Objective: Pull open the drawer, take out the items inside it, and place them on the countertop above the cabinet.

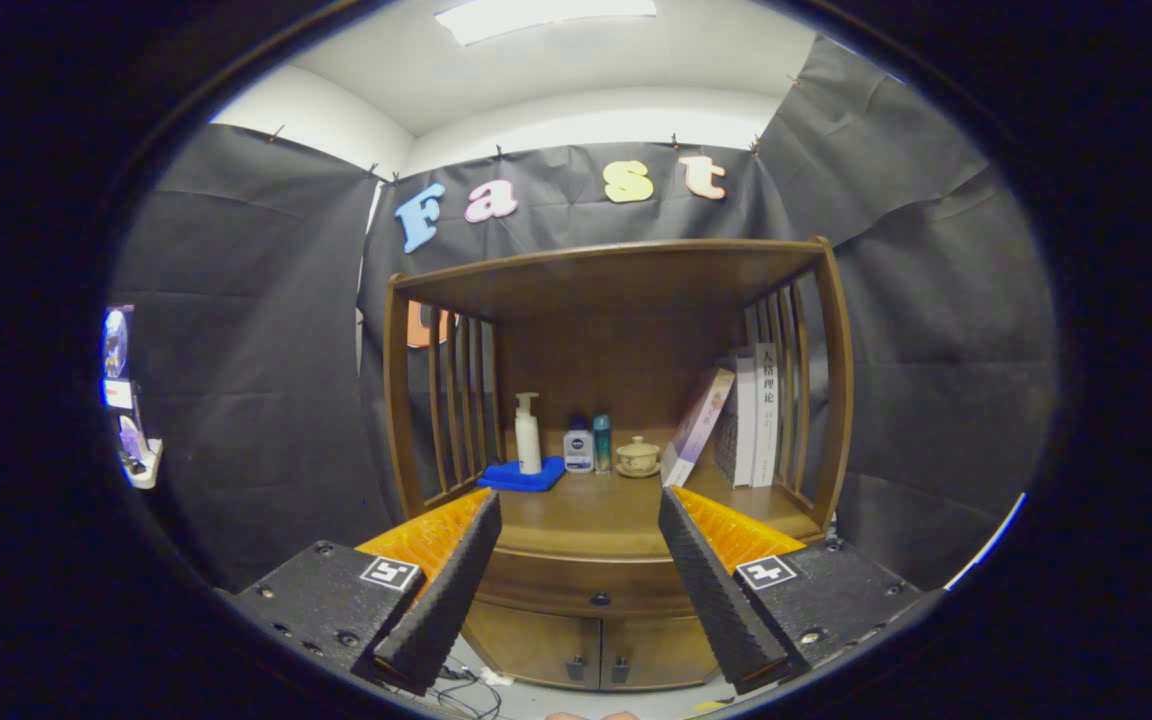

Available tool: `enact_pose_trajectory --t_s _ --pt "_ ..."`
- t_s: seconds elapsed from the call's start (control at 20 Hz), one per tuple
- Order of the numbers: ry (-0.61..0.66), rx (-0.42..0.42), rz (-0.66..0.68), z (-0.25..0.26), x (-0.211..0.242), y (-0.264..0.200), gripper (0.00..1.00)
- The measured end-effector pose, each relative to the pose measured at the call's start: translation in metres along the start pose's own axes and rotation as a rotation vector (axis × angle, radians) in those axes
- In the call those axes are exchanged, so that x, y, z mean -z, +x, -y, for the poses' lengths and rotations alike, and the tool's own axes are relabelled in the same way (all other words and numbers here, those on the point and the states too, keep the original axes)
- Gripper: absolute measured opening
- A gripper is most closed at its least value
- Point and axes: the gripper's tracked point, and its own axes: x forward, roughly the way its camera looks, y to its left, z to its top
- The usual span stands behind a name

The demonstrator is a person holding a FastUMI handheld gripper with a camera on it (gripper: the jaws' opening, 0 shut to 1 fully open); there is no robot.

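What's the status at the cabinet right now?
Gripper open, jaws apart, holding nothing. Drawer shut, knob beyond the jaws, untouched. Nothing between jaws and drawer.

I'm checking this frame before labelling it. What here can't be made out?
- Drawer contents: front is shut, gripper view.
- Lower cabinet doors: partly behind the open gripper fingers.
- Small bottles on the countertop: too small to identify.
- Books: partly hidden behind the side slats.

A staged recording booth: black cloth walls [256,330] (pinned up) behind a wooden cabinet [616,420].
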Motion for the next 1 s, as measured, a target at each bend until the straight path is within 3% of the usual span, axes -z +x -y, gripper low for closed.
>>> enact_pose_trajectory --t_s 0.45,1.0 --pt "-0.005 -0.006 -0.049 -0.002 0.041 0.023 1.0" --pt "-0.048 0.03 -0.166 0.01 0.134 0.078 0.98"
